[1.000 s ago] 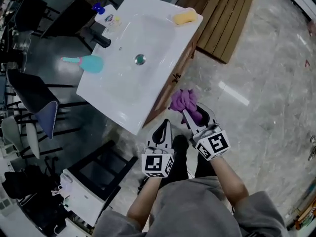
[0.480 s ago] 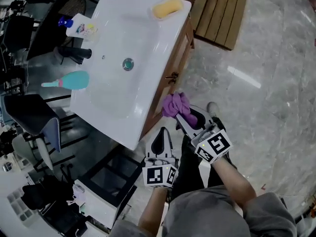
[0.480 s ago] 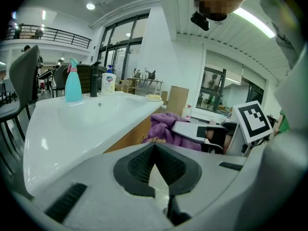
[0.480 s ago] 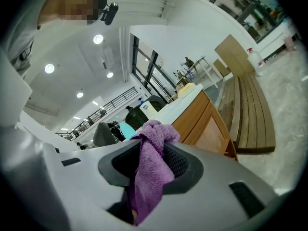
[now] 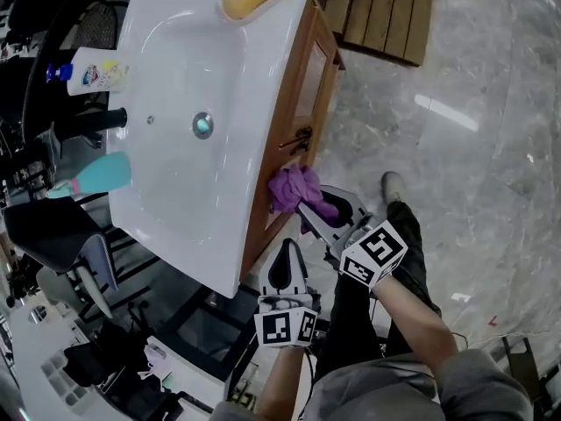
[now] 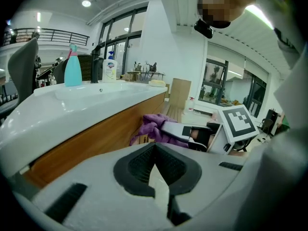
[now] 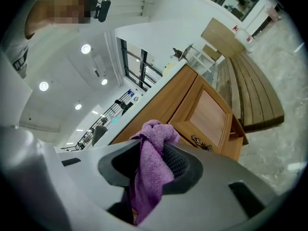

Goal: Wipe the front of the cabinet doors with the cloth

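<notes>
left gripper (image 6: 155, 173): jaws together, empty, beside the sink's (image 5: 175, 191) near corner.
cloth (image 5: 293, 189): purple, bunched, at the wooden cabinet front (image 5: 263, 226) under the sink's front edge, near the door handle (image 5: 299, 139); contact unclear.
right gripper (image 7: 152, 163): jaws clamped on the cloth.
handling: likely light, soft, floppy; grip mid-bunch, leaving a wad out front.
views: right gripper view shows the cabinet door (image 7: 210, 112) panel face; head view sees it edge-on.

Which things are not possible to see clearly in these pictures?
Head view: cabinet door fronts, seen nearly edge-on under the white basin.
Right gripper view: whether the purple cloth touches the door; the bunched cloth itself covers that spot.
Head view: soap bottle label, too small.
</notes>
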`<state>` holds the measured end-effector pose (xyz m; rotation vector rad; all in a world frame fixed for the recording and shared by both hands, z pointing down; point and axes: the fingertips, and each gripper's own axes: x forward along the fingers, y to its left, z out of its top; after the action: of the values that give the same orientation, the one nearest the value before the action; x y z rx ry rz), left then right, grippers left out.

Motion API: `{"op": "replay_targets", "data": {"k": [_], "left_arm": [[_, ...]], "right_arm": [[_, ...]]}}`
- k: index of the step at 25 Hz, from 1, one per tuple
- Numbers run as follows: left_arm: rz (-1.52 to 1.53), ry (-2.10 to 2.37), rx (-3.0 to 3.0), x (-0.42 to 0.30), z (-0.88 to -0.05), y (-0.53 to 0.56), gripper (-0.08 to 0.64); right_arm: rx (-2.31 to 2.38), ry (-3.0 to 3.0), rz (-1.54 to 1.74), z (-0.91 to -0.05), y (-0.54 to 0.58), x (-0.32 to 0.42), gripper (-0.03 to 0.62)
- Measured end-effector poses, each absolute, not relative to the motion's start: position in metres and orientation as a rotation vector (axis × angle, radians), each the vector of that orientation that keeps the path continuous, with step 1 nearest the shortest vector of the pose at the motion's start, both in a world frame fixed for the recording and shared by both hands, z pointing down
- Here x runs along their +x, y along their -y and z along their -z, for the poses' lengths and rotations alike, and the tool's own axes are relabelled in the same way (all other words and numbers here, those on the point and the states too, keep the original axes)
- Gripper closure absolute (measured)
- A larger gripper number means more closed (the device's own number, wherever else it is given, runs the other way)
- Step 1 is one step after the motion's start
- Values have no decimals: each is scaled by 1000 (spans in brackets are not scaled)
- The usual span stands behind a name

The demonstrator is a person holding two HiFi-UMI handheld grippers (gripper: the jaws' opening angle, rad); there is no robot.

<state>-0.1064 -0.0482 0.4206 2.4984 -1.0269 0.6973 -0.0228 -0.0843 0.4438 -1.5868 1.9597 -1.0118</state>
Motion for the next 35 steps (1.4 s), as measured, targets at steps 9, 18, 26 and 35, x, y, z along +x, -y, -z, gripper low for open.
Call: {"op": "replay_targets", "data": {"k": [9,18,26,35], "left_arm": [[-738,1037,2467,-110,-448,51,552],[-762,1056,2434,-119,-464,53,552],[-793,1062,2407,-126,-481,51,554],[-812,1043,2403,-124,-496,51,552]], "right_arm": [[-1542,-1932,1075,-482,106,-36,476],[-1532,-1920,1089,-491,117,-44,480],[-1539,-1891,1088,-508,120,-46,483],[-1548,-1901,1116,-533,122,-50,485]]}}
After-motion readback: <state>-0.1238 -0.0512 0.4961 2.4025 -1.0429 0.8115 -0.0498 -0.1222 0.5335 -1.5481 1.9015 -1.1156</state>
